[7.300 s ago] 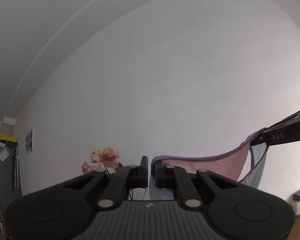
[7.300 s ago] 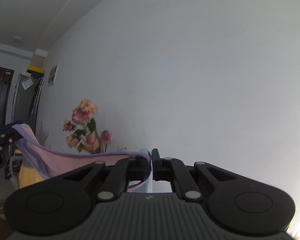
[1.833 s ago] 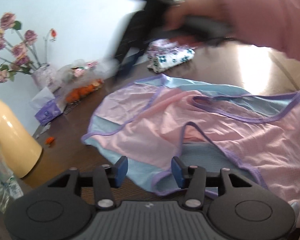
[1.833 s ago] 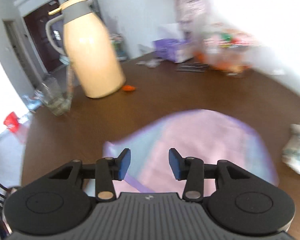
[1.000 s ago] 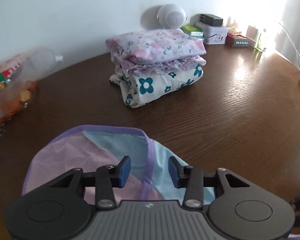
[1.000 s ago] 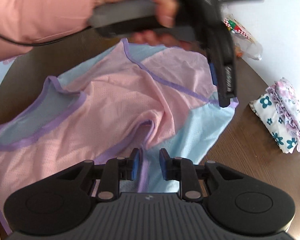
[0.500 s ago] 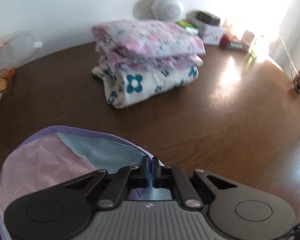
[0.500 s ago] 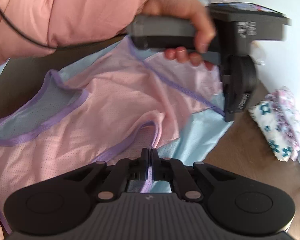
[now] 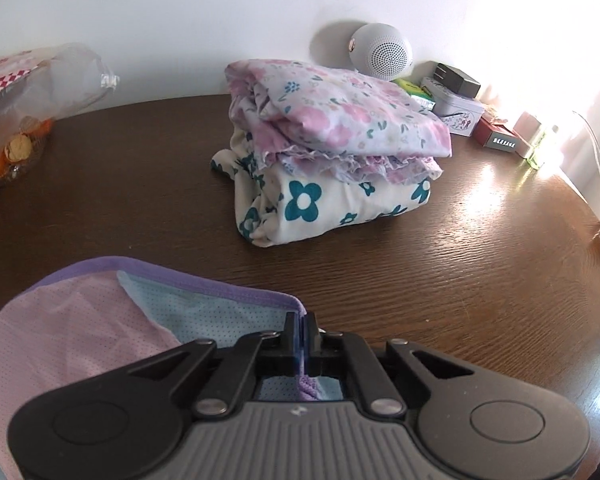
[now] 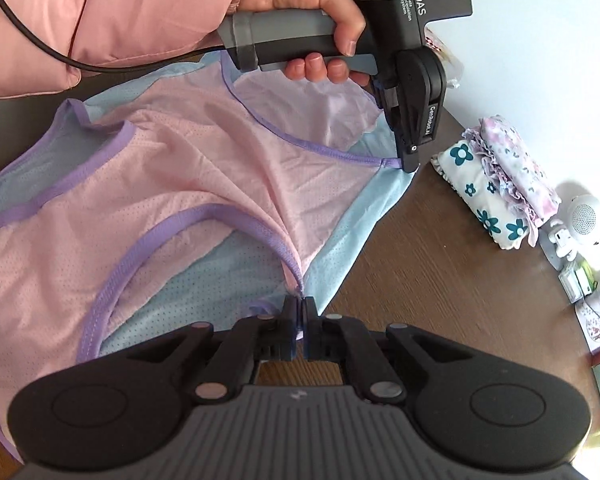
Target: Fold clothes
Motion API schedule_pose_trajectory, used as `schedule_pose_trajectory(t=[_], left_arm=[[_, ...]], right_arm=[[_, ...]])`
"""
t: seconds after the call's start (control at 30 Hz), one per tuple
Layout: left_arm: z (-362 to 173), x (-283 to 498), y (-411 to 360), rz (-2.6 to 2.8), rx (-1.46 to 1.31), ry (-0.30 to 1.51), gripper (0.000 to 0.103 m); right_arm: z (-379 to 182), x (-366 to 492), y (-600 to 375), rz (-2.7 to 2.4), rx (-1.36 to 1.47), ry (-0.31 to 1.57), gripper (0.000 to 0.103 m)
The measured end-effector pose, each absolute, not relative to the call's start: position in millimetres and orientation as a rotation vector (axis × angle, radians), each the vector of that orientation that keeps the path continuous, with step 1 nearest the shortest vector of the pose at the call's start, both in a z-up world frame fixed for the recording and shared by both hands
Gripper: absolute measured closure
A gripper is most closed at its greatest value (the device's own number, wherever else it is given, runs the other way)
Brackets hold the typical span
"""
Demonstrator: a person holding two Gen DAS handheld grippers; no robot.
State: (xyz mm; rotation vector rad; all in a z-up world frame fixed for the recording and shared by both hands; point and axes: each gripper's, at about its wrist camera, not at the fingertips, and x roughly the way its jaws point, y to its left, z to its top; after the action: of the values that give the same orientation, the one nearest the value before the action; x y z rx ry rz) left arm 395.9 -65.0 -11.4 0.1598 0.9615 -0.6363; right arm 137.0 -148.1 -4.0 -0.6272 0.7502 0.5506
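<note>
So your right gripper (image 10: 300, 312) is clamped tight on the pink mesh garment (image 10: 172, 184), pinching a bunched bit of the purple trim where the pink panel meets the light blue one. The fabric fans out from that pinch in taut folds across the dark wooden table (image 10: 440, 280).

Your left gripper (image 9: 301, 328) is also clenched on the garment, grabbing a purple-edged corner of the blue mesh; a little purple fold pokes out behind the jaws. From the right wrist view you can see that same gripper (image 10: 410, 166) coming down from the top, nipping the trim at the far corner, with your hand (image 10: 312, 12) wrapped round its grey handle and a puffy pink sleeve (image 10: 100, 12) behind it. A black cable (image 10: 40, 46) trails across the sleeve.

The garment is mostly lying spread on the table between the two pinch points, a bit rumpled in the middle.

Further out, a stack of folded floral clothes (image 9: 332, 152) sits well apart from the garment. Beyond it near the wall there's a round white speaker (image 9: 382, 52), some small boxes (image 9: 456, 104), and off to the left a clear plastic bag of snacks (image 9: 24, 104).
</note>
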Motion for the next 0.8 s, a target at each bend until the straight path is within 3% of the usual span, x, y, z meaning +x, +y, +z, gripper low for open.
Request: schedule_pose_trajectory(t=[0.13, 0.27, 0.4, 0.5, 0.57, 0.6, 0.8], left_arm=[[-8.8, 395.8, -59.9, -0.651, 0.132, 0.949, 0.101], [-2.0, 392.1, -53.6, -0.660, 0.104, 0.942, 0.089], [-6.4, 391.9, -54.4, -0.652, 0.107, 0.967, 0.080], [-10.4, 392.5, -55.8, -0.646, 0.104, 0.985, 0.082], [-12.7, 392.7, -57.8, -0.660, 0.102, 0.986, 0.085], [-13.7, 392.8, -58.7, -0.665, 0.101, 0.987, 0.102], [-15.4, 393.8, -56.7, -0.665, 0.091, 0.974, 0.102]], right_arm=[[3.9, 137.9, -160.6, 0.561, -0.494, 0.754, 0.091], [10.8, 133.9, -173.6, 0.564, -0.331, 0.791, 0.066], [9.7, 123.4, -171.3, 0.540, -0.291, 0.808, 0.066], [4.2, 125.2, -166.4, 0.524, -0.305, 0.826, 0.074], [2.7, 127.0, -166.2, 0.513, -0.299, 0.835, 0.096], [3.1, 127.7, -168.1, 0.497, -0.290, 0.835, 0.099], [4.5, 131.9, -204.0, 0.341, -0.136, 0.862, 0.102]])
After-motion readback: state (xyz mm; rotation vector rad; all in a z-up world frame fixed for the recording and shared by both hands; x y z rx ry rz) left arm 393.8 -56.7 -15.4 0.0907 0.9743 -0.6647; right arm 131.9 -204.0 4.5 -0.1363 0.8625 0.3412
